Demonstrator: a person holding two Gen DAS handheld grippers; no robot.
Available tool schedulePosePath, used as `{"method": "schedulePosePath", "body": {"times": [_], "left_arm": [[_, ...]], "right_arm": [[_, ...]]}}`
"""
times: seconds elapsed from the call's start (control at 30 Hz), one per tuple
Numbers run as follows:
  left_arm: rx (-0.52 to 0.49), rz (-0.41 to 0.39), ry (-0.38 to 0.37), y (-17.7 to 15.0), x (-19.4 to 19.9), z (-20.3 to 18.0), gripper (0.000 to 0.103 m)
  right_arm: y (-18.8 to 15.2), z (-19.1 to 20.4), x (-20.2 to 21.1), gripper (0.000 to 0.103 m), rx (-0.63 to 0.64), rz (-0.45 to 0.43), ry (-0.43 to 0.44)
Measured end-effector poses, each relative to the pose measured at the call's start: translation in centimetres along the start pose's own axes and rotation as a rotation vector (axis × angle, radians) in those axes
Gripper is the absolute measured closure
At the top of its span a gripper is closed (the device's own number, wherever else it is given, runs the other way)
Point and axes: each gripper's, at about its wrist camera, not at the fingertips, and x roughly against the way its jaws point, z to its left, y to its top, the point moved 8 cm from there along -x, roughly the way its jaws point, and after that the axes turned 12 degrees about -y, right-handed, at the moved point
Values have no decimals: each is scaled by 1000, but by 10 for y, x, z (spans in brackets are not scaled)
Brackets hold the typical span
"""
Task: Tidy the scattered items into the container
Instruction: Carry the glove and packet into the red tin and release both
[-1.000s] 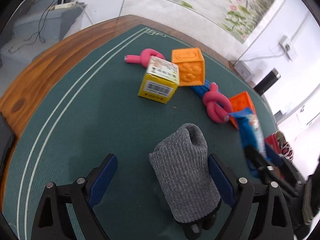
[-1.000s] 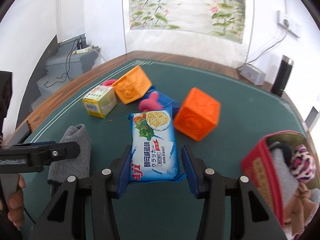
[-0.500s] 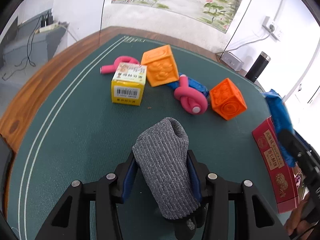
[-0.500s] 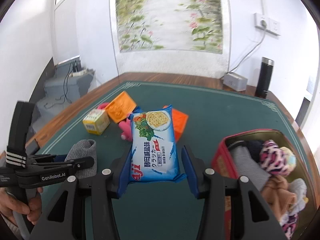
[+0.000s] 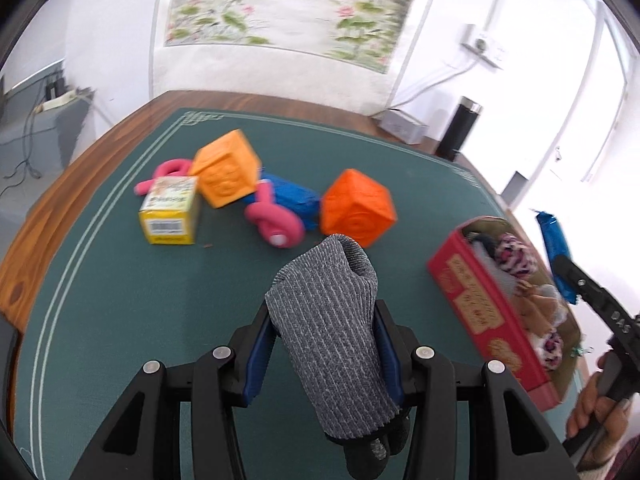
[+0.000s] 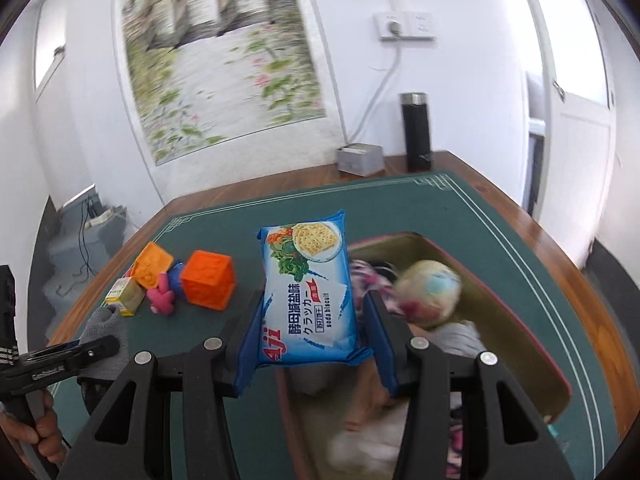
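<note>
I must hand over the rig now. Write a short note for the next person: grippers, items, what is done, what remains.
Left gripper: shut on the grey sock, lifted above the green mat.
Right gripper: shut on the blue cracker packet, beside the red container's near end.
Done: soft items already lie in the container.
Left: release the packet and the sock into the container. Then collect from the mat the two orange cubes, the yellow box, the pink knotted toy and the blue item behind it.
</note>
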Motion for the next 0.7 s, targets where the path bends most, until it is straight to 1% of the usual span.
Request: {"method": "schedulePosePath", "body": {"times": [0.1, 0.2, 0.27, 0.33, 0.37, 0.4, 0.53, 0.7], "left_arm": [[-27, 0, -20, 3, -4, -18, 54], [-45, 0, -35, 6, -6, -32, 54], [-52, 0, -40, 7, -7, -38, 54], [-55, 0, -44, 7, -8, -42, 54], [-54, 0, -46, 7, -8, -43, 54], [-53, 1, -48, 7, -8, -44, 54], [-55, 8, -51, 6, -11, -48, 54], [-71, 12, -80, 10, -15, -64, 54]], "right_arm": [[-4, -8, 1, 50, 10, 11, 11], [-11, -4, -4, 50, 41, 38, 20], [-18, -1, -8, 48, 53, 68, 36], [-21, -1, -10, 36, 40, 81, 44], [-22, -3, -10, 27, 28, 81, 48], [-20, -5, -8, 24, 13, 71, 50], [-12, -17, 1, 24, -35, 29, 36], [-8, -31, 4, 24, -91, 12, 14]]}}
